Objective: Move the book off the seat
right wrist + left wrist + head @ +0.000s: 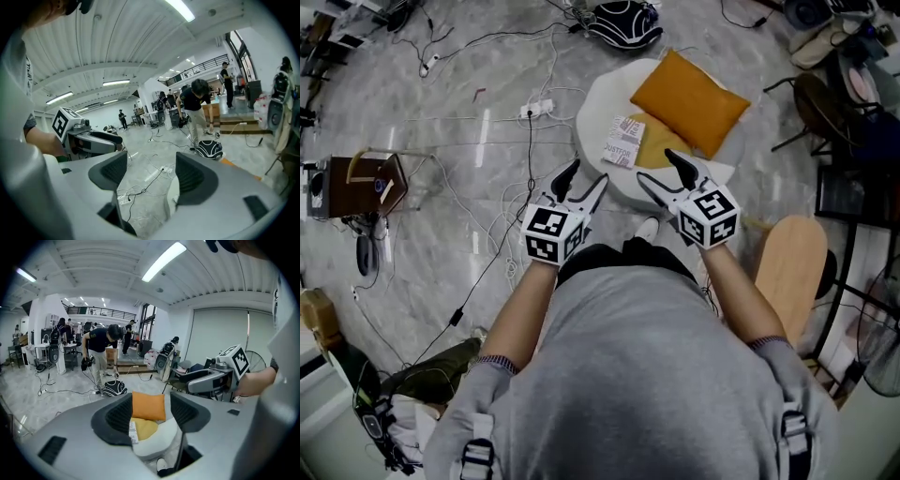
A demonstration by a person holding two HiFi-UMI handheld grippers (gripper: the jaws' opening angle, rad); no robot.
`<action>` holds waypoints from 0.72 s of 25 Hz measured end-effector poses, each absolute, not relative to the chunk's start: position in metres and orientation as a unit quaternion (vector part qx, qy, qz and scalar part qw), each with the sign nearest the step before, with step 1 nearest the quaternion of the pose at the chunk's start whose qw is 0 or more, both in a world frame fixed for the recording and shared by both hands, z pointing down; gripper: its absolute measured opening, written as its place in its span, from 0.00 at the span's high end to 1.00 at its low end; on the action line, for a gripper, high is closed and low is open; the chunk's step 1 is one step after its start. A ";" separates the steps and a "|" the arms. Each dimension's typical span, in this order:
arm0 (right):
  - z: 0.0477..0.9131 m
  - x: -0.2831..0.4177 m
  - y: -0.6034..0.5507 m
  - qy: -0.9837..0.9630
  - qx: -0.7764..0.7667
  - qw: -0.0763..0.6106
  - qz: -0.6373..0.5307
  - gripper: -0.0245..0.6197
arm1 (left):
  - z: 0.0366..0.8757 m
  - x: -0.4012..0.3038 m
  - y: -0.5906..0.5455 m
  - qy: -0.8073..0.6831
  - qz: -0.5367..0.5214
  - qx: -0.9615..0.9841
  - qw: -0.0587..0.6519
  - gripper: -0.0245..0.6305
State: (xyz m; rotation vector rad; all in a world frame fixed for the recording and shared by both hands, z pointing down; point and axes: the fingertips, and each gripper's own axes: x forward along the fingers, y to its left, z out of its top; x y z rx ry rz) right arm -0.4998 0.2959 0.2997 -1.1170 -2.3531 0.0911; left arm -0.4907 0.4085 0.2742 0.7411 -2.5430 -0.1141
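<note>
Seat: a white rounded seat [598, 105] stands on the grey floor [469, 187], just beyond the person's feet.
Book: a white book [623, 142] with printed text lies flat on the near left part of the seat, its right edge against a yellow cushion [664, 147].
Orange cushion: the orange cushion [689, 101] rests on the far right of the seat, beyond the yellow one.
Left claw: the left claw [586, 175] is held in the air near the seat's near left edge, jaws apart and empty. The book is ahead of it and slightly right, not touched. In the left gripper view the book shows low in the gap, close to the left jaw.
Right claw: the right claw [653, 164] hangs over the seat's near edge, jaws apart with nothing between them. The book lies just left of its tips, apart from them. Its own view shows floor cables [140, 185] and only the seat's white rim.
Floor: loose cables, and a black backpack [623, 23] beyond the seat.
</note>
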 end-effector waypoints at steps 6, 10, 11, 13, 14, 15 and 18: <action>0.313 -0.546 0.285 -0.877 -0.389 0.276 0.052 0.44 | 0.278 -0.539 0.394 -0.922 -0.050 0.290 0.251 0.55; 0.329 -0.580 0.292 -0.882 -0.366 0.291 0.064 0.43 | 0.293 -0.579 0.395 -0.912 -0.057 0.313 0.259 0.55; 0.333 -0.589 0.296 -0.883 -0.361 0.295 0.065 0.43 | 0.297 -0.589 0.397 -0.908 -0.059 0.320 0.262 0.55; 0.340 -0.606 0.302 -0.885 -0.346 0.303 0.065 0.43 | 0.302 -0.610 0.401 -0.900 -0.063 0.338 0.269 0.55; 0.344 -0.616 0.303 -0.888 -0.336 0.307 0.067 0.43 | 0.304 -0.620 0.403 -0.894 -0.066 0.349 0.272 0.55; 0.347 -0.625 0.303 -0.891 -0.323 0.310 0.071 0.43 | 0.306 -0.630 0.405 -0.889 -0.068 0.360 0.276 0.55; 0.360 -0.651 0.301 -0.901 -0.282 0.320 0.082 0.43 | 0.318 -0.661 0.413 -0.871 -0.065 0.390 0.290 0.55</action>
